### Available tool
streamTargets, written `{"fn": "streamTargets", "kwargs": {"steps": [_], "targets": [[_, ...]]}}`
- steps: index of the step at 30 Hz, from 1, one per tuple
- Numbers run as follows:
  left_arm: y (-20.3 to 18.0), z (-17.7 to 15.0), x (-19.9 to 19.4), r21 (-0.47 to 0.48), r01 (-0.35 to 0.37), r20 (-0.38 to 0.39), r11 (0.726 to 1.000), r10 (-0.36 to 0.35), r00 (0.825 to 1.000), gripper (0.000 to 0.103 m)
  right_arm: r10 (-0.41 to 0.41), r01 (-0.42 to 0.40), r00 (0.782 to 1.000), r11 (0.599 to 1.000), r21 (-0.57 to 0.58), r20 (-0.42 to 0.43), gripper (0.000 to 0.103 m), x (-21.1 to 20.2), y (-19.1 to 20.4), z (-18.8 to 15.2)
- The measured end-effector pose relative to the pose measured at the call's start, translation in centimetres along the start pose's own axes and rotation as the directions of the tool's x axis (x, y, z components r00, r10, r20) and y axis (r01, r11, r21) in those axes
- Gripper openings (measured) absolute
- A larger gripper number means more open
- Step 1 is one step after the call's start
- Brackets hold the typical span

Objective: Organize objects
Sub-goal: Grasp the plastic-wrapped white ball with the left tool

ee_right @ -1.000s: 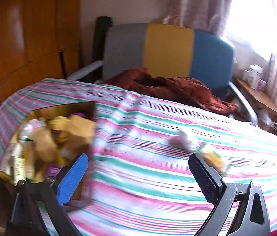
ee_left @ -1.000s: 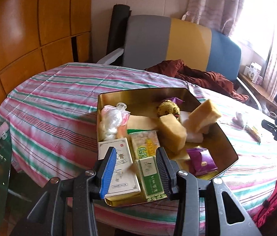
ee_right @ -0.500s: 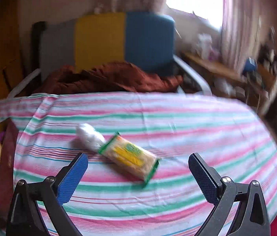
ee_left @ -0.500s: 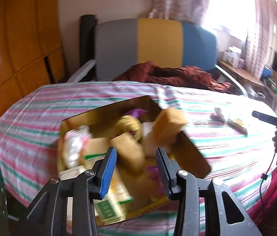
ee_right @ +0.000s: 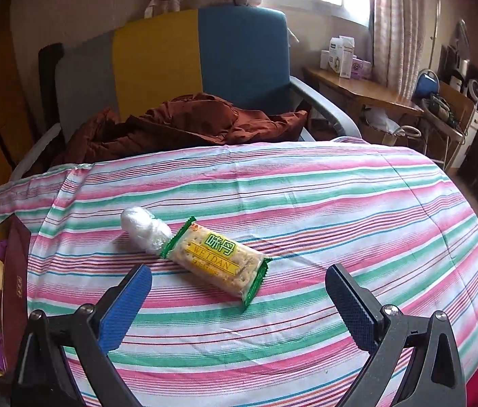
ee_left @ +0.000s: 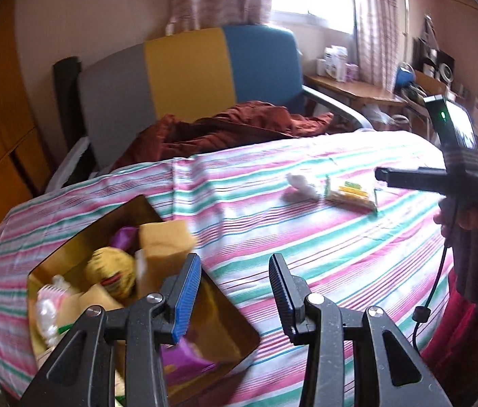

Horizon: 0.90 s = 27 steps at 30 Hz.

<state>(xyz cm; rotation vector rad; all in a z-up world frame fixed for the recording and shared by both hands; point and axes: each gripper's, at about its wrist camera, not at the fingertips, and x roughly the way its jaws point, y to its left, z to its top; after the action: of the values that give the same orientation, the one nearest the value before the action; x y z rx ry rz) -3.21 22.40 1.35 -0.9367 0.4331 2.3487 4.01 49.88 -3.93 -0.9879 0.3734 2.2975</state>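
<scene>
- Right gripper has its jaws spread wide and holds nothing; it hangs above the striped tablecloth, pointed at the two loose items.
- Just ahead of its fingertips, roughly centred between them, lies the cracker packet, flat on the cloth and angled, its green-edged wrapper sealed.
- Beyond the packet's far-left end, touching or nearly touching it, sits a white wrapped bundle; what is inside I cannot tell.
- Left gripper is also empty, its jaws parted to a moderate gap, over the near edge of the table.
- Below and to the left of that gripper stands the gold tin, already crowded: a tan sponge block, a yellow patterned ball, a purple packet and a pale plastic-wrapped item are in it, though this part of the view is blurred.
- Judging by that, most of the sorting looks done; the packet and the bundle appear to be the only things left on the cloth, well apart from the tin.
- Neither of the two is gripped yet, so each remaining pick and carry to the tin is still to come; the right gripper seems best placed for the packet.
</scene>
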Motion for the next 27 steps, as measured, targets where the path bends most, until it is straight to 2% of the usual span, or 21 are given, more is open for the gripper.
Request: {"fn": "streamTargets", "kwargs": {"steps": [7, 18, 23, 27], "targets": [[-3.2, 0.7, 2.5, 0.062, 0.036, -0.034, 0.997, -0.034, 0.999, 0.042, 0.015, -0.013, 1.0, 0.998, 0.063, -0.026, 0.103, 0.5, -1.3, 0.2], [-5.5, 1.2, 6.2, 0.1, 0.071, -0.104, 0.992, -0.061, 0.993, 0.042, 0.017, -0.011, 0.999, 0.993, 0.114, -0.047, 0.103, 0.9, -2.4, 0.3], [-6.2, 1.9, 8.6, 0.058, 0.13, -0.163, 0.99, -0.119, 0.979, 0.042, -0.004, 0.017, 0.997, 0.984, 0.179, -0.075, 0.103, 1.4, -3.7, 0.3], [-6.6, 3.0, 11.0, -0.008, 0.175, -0.211, 0.984, -0.173, 0.962, 0.042, 0.016, 0.01, 0.995, 0.965, 0.263, -0.096, 0.103, 1.7, -5.4, 0.0]]}}
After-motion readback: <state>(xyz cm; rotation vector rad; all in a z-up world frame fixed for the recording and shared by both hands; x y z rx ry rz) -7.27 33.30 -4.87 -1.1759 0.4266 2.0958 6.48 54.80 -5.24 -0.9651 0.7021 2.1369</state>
